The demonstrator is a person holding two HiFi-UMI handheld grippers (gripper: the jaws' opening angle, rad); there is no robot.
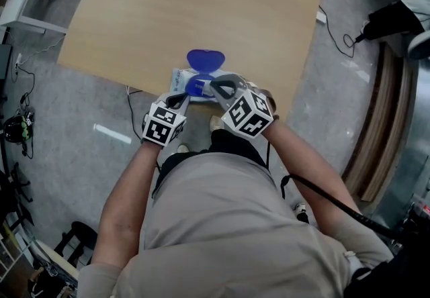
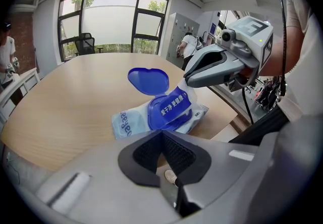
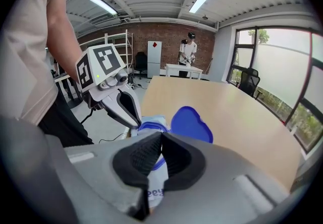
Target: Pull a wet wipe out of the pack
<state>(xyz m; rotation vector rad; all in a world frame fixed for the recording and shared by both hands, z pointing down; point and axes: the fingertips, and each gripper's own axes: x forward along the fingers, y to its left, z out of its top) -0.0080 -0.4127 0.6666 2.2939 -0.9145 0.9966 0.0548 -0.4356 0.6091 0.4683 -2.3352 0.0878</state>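
The wet wipe pack (image 1: pixel 183 79) lies at the table's near edge, pale blue with a blue label and its blue flip lid (image 1: pixel 205 59) standing open. In the left gripper view the pack (image 2: pixel 126 122) sits just beyond my shut left gripper (image 2: pixel 161 134). My right gripper (image 2: pixel 187 79) shows there as shut, its tip just over the pack's raised right end. In the right gripper view my right gripper (image 3: pixel 161 134) is shut over the pack (image 3: pixel 155 187), the open lid (image 3: pixel 191 123) is beyond it, and the left gripper (image 3: pixel 135 125) touches the pack's far end. No wipe is visible in either pair of jaws.
The wooden table (image 1: pixel 201 8) stretches away bare beyond the pack. Grey floor with cables (image 1: pixel 336 35) lies to the right, and a person (image 3: pixel 189 49) stands far off by a desk. My own body fills the lower head view.
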